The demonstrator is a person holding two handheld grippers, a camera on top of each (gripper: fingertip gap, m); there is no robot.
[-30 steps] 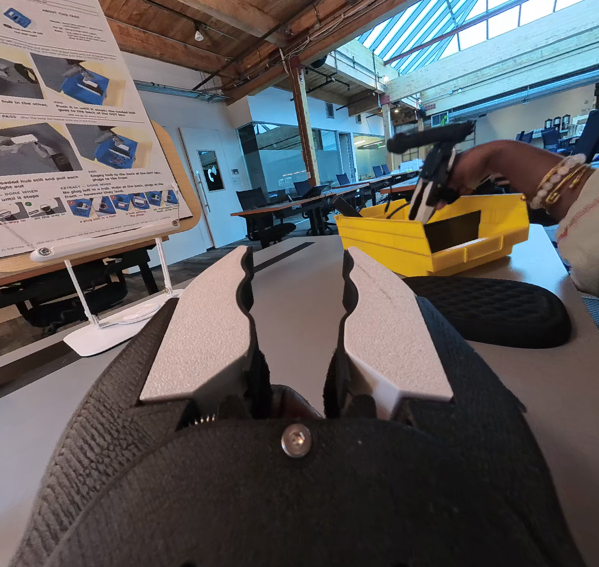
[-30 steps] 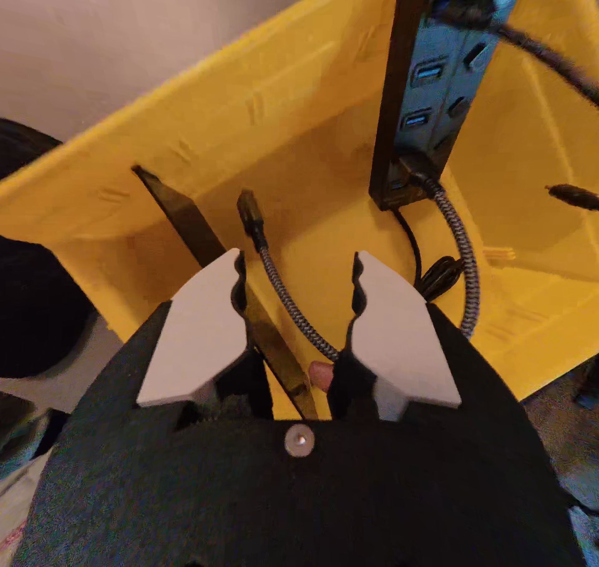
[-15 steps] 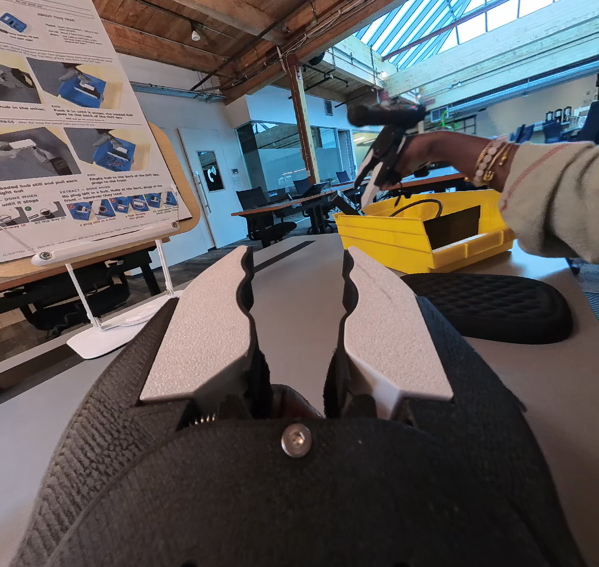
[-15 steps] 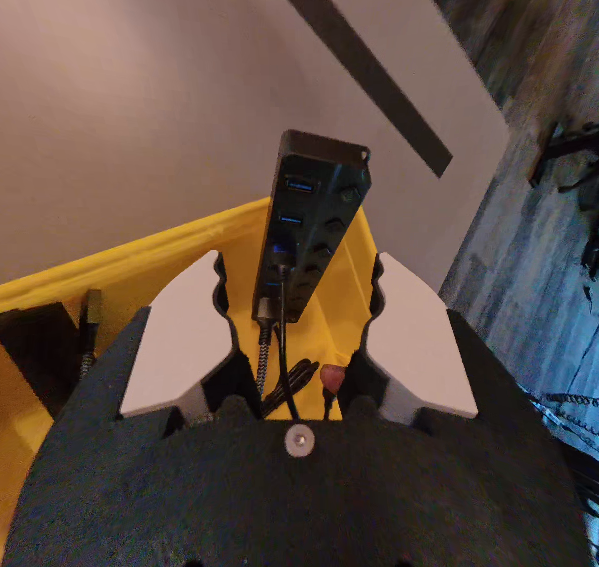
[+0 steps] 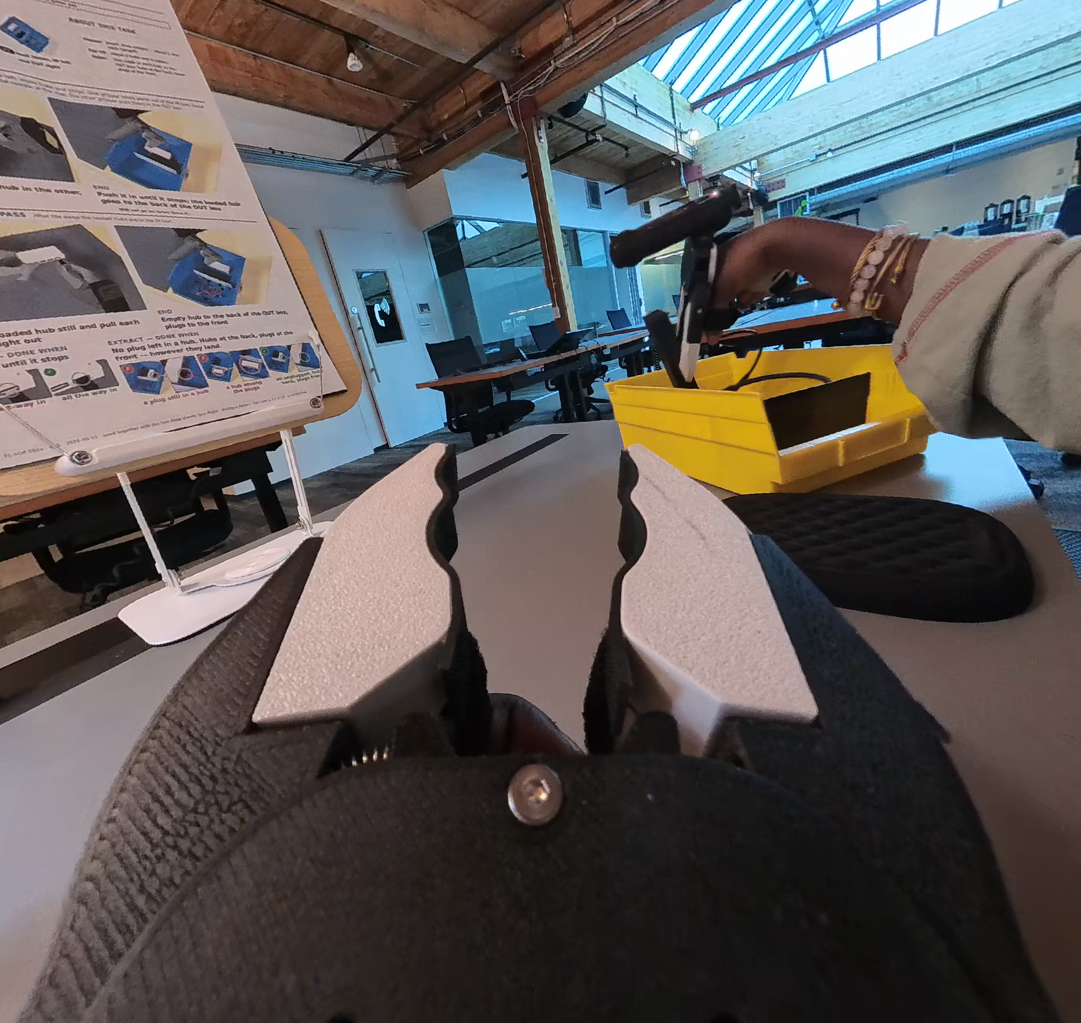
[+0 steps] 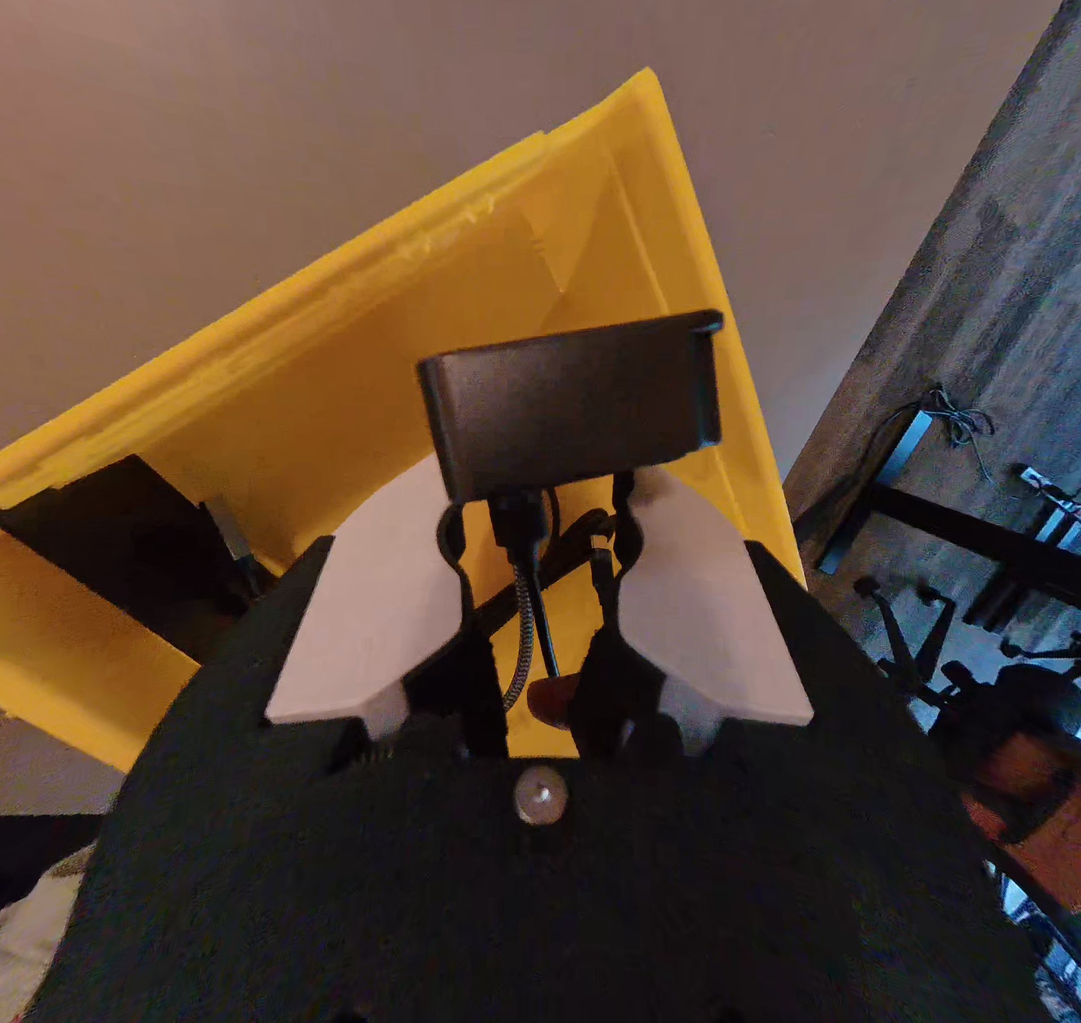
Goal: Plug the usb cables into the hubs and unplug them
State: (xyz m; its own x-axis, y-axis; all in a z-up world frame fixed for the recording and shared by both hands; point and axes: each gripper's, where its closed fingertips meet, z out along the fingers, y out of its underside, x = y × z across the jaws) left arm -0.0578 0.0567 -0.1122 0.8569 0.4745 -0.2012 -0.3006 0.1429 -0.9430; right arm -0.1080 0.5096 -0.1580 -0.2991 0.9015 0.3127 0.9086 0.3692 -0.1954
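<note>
Left wrist view: printed instruction sheet (image 5: 146, 205) w/ photos and text, clipped to a stand at left. Left tongs (image 5: 535, 468) spread wide, empty, low over grey counter (image 5: 877, 702). Farther off, right tongs (image 5: 687, 363) in a hand (image 5: 778, 269), pointed down into yellow bin (image 5: 731, 439).

Right wrist view: black USB hub (image 6: 573, 404) across the tips of right tongs (image 6: 538, 503), above the bin (image 6: 351, 351); tips hidden, so grip can't be told. Braided cable (image 6: 523, 632) plugged into hub's near edge, hanging btwn the fingers. No brand legible.
</note>
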